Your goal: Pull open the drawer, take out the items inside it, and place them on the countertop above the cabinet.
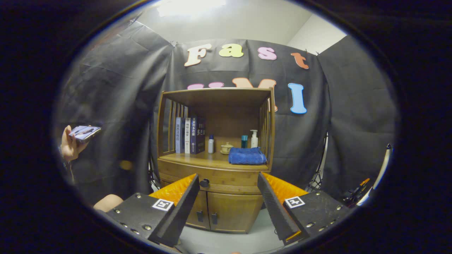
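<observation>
Booth: black cloth walls hang on all sides; a pale ceiling shows above; a light floor (247, 240) runs under the cabinet
Cabinet: a wooden cabinet (215, 211) stands against the back cloth, straight ahead of the tongs; slatted sides and a wooden roof frame its open shelf space
Desk: the cabinet's countertop (197, 159) carries a row of things; upright books (190, 135) stand at the left; a small white bottle (211, 144) stands just beside them; a small lidded pot (226, 148) sits near the middle; a teal bottle (244, 141) and a white pump bottle (254, 139) stand further right toward the back; a folded blue towel (247, 156) lies in front of those two bottles
Drawer: the drawer (226, 180) sits just below the desk, flush with the cabinet front, closed; its dark round knob (204, 183) shows just beside the left finger's tip
Doors: two lower doors (220, 211) under the drawer, both closed, each with a small dark handle
Tongs: the tongs (229, 185) are spread wide, holding nothing; the fingers frame the drawer front; whether the left one touches the knob cannot be told
Person: a hand (70, 144) at the far left holds a phone (84, 132); a knee shows low beside the left finger
</observation>
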A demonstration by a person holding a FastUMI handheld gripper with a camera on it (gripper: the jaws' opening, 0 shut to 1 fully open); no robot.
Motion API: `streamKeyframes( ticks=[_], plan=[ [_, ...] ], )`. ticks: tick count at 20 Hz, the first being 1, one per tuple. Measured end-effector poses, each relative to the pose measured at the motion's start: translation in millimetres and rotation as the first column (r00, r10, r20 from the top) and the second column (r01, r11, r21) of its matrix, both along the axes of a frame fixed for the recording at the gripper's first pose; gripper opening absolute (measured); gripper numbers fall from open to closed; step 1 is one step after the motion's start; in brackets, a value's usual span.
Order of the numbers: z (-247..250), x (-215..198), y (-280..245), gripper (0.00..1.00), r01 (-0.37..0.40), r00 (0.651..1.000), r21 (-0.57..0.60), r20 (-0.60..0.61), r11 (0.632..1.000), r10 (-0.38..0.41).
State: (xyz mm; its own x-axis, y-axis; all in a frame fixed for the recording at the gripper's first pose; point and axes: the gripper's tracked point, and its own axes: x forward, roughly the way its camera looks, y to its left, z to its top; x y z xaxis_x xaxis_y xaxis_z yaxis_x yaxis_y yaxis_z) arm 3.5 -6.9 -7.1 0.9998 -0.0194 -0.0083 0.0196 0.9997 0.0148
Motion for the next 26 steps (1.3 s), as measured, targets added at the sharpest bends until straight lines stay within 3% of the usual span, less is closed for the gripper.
streamKeyframes(
  ticks=[9, 20, 26],
  plan=[
    [-18.6, 26.5, 11.7, 0.99, -0.01, 1.0, -0.025, -0.027, 1.0, 0.009],
    [-62.8, 159.1, 62.7, 0.99, -0.073, 0.996, -0.086, -0.056, 0.994, 0.068],
    [-112.4, 226.2, 82.7, 0.99, -0.076, 0.991, -0.077, -0.115, 0.994, 0.067]
  ],
)
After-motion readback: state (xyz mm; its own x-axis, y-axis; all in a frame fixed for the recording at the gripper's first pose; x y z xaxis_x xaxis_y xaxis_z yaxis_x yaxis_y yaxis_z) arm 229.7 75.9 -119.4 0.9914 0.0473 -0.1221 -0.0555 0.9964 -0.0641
